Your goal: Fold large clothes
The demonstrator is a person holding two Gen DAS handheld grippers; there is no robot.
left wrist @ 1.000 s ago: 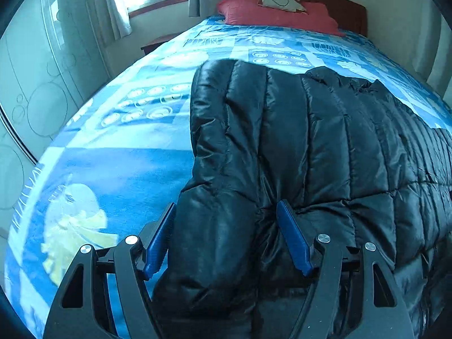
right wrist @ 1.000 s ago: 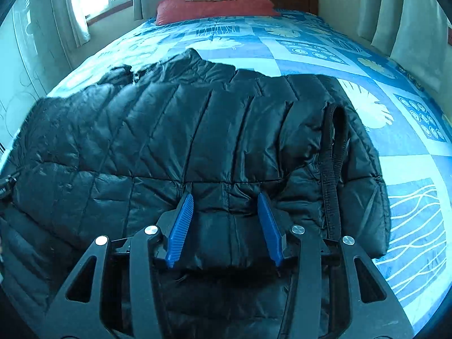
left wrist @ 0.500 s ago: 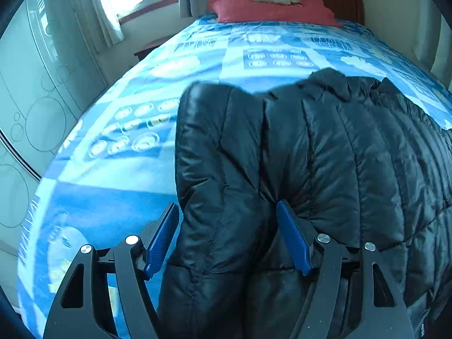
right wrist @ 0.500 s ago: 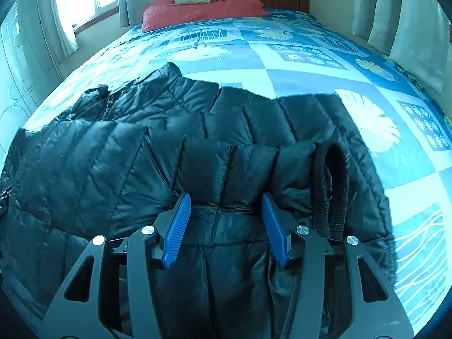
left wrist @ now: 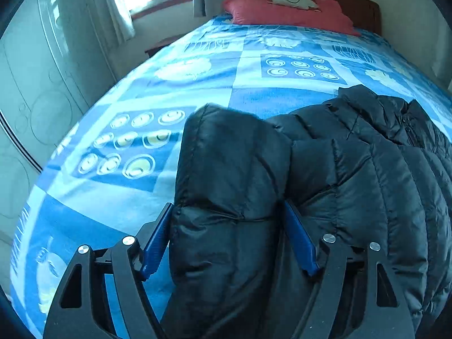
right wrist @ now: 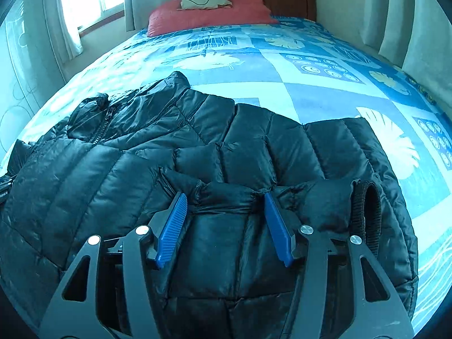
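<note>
A black quilted puffer jacket (left wrist: 353, 175) lies on the blue patterned bed; it also shows in the right wrist view (right wrist: 175, 147). My left gripper (left wrist: 226, 212) grips a thick bunched edge of the jacket between its blue pads (left wrist: 156, 243), lifting the fold. My right gripper (right wrist: 223, 197) grips a bunched part of the jacket near a ribbed cuff (right wrist: 367, 212). The collar and zipper (right wrist: 104, 124) lie at the far left in the right wrist view.
The bed (left wrist: 254, 79) has a blue patchwork cover, red pillows (left wrist: 282, 14) and a wooden headboard at the far end. A window with curtains (left wrist: 118, 14) and a frosted wardrobe door (left wrist: 34, 84) stand on the left. Curtains (right wrist: 401, 22) hang on the right.
Both grippers have carried the jacket's near edge forward over the rest of the jacket, towards the collar. More bedcover shows beyond the jacket in both views.
</note>
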